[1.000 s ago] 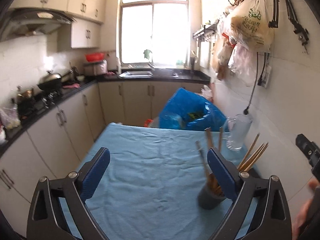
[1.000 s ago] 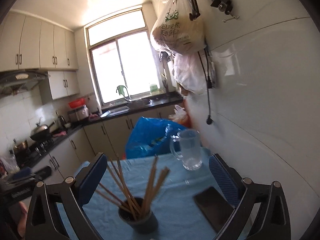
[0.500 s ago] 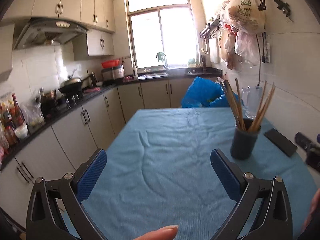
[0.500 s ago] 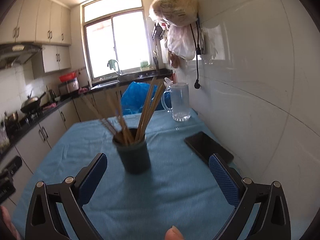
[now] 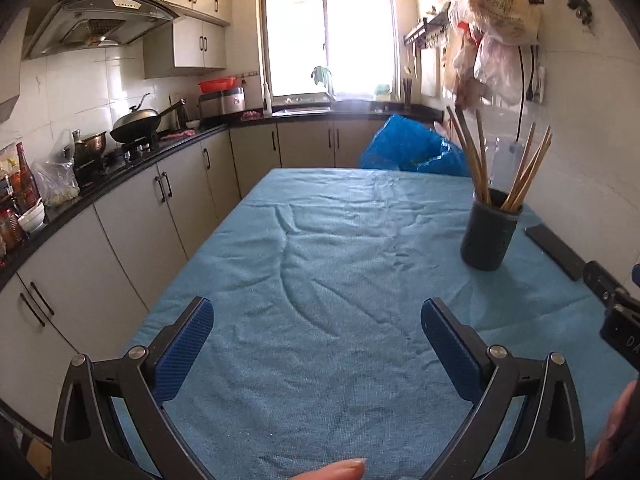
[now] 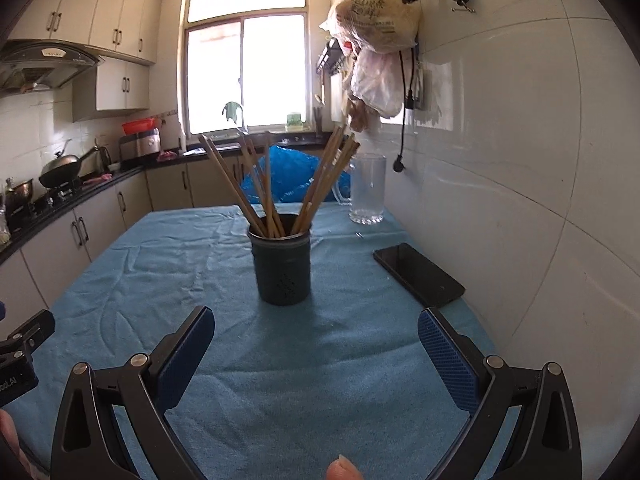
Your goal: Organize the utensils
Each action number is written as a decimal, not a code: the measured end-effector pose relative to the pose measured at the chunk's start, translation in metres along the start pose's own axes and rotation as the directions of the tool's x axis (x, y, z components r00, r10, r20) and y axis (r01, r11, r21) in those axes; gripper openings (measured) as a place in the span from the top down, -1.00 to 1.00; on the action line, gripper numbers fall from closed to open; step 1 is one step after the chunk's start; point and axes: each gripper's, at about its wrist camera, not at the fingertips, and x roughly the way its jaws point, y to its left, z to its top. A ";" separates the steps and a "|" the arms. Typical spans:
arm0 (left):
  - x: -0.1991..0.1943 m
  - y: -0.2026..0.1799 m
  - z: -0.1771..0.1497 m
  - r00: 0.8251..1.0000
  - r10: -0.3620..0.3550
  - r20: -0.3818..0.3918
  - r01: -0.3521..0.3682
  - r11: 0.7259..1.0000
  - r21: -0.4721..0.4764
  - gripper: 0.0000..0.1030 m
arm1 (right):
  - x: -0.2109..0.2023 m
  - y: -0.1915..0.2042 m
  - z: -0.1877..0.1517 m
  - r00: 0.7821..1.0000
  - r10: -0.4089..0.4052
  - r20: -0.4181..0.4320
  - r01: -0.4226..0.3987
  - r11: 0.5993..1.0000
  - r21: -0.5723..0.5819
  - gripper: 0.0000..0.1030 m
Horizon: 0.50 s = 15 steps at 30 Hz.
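the dark utensil holder [image 6: 284, 270] stands upright on the blue cloth [image 6: 160, 280] that covers your worktop, with a bundle of wooden chopsticks [image 6: 276, 188] fanning out of its mouth, some leaning left and some right. in your right wrist view it sits straight ahead, beyond the gap between the jaws; in your left wrist view the same holder [image 5: 489, 236] is off to the right, near the wall. a black phone [image 6: 418, 274] lies flat on the cloth to the right of the holder, apart from it, and a clear glass mug [image 6: 368, 190] stands farther back by the tiled wall. a blue plastic bag [image 6: 294, 178] bulges behind the far edge of the worktop. your right gripper [image 6: 316, 356] has its jaws spread wide and holds nothing. your left gripper [image 5: 316, 354] is likewise wide apart and empty, over bare cloth. a fingertip [image 6: 342, 470] shows at the bottom edge of the right view.
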 end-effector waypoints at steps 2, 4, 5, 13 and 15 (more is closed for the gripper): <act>0.005 0.001 -0.002 1.000 -0.020 -0.019 0.019 1.000 -0.013 -1.00 | 0.000 0.000 -0.001 1.000 -0.013 -0.008 0.013 1.000 -0.002 -1.00; 0.009 0.002 -0.003 0.999 -0.020 -0.037 0.019 1.000 -0.017 -1.00 | 0.002 0.000 -0.002 1.000 -0.024 -0.014 0.024 1.000 -0.005 -1.00; 0.010 0.001 -0.003 0.999 -0.015 -0.043 0.015 1.000 -0.016 -1.00 | 0.002 0.000 -0.002 1.000 -0.025 -0.017 0.024 1.000 -0.005 -1.00; 0.014 -0.003 -0.004 0.994 0.087 -0.069 -0.086 0.996 0.027 -1.00 | 0.007 0.000 -0.004 0.998 -0.039 -0.043 0.039 0.999 -0.003 -1.00; 0.014 -0.003 -0.004 0.994 0.084 -0.073 -0.082 0.996 0.034 -1.00 | 0.008 0.000 -0.005 0.998 -0.042 -0.049 0.042 0.999 -0.003 -1.00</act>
